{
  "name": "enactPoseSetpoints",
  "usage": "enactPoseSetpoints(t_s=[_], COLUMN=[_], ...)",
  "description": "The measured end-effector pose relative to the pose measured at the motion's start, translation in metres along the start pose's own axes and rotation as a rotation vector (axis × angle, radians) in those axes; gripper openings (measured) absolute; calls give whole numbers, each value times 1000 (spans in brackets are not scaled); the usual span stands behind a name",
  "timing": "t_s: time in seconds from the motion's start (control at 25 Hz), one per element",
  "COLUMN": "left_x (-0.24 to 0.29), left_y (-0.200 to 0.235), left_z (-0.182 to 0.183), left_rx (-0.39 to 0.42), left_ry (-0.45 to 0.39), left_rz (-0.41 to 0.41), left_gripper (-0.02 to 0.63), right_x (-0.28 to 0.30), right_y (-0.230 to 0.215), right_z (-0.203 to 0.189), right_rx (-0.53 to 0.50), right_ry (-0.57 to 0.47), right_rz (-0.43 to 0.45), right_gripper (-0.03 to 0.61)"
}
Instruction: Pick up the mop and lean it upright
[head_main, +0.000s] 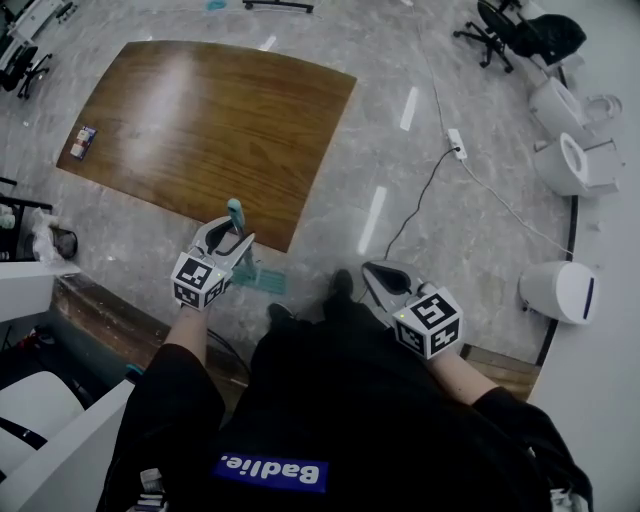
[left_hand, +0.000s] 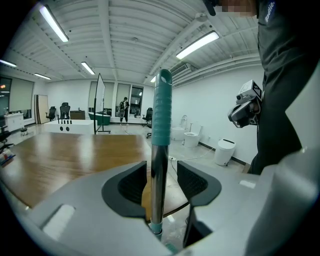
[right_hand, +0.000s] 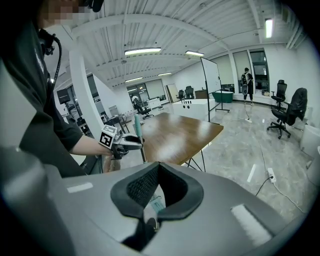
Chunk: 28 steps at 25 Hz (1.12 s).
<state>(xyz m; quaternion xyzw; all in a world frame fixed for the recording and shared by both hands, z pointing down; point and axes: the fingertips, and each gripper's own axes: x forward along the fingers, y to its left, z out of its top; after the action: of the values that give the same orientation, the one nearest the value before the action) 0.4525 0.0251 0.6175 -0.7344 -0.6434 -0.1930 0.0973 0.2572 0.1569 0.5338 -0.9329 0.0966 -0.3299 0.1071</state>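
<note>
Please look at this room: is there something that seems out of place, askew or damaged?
Yes. White toilets stand along the wall of this open workroom, which is unusual. A power strip and its dark cable lie loose across the floor. Nothing looks spilled or broken.

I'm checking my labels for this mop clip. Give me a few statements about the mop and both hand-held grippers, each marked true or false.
1. The mop handle stands between the left hand-held gripper's jaws. True.
2. Those jaws clamp it tight. False: they stand apart, with gaps on both sides.
3. The right hand-held gripper holds the mop handle too. False: its jaws are shut on nothing, away from it.
4. The mop handle lies flat. False: it stands upright.
5. A wooden table stands beyond the mop handle. True.
</note>
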Motion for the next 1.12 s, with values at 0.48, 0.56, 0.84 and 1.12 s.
enactPoseSetpoints(t_s=[0.48, 0.56, 0.84, 1.12], left_x=[-67, -82, -114, -143], left_y=[-10, -14, -47, -114], left_z=[-2, 3, 48, 129], left_rx=[-103, -136, -108, -50], left_ry=[-110, -150, -235, -308], left_rz=[182, 244, 444, 784], left_gripper=[245, 244, 242, 212], right_x=[17, 23, 40, 25], right_y=[43, 50, 55, 20], right_z=[8, 13, 34, 31], right_rx=[-89, -121, -253, -312], right_ry=[24, 23, 12, 59], right_rz=[112, 158, 397, 658], right_gripper=[5, 5, 5, 5])
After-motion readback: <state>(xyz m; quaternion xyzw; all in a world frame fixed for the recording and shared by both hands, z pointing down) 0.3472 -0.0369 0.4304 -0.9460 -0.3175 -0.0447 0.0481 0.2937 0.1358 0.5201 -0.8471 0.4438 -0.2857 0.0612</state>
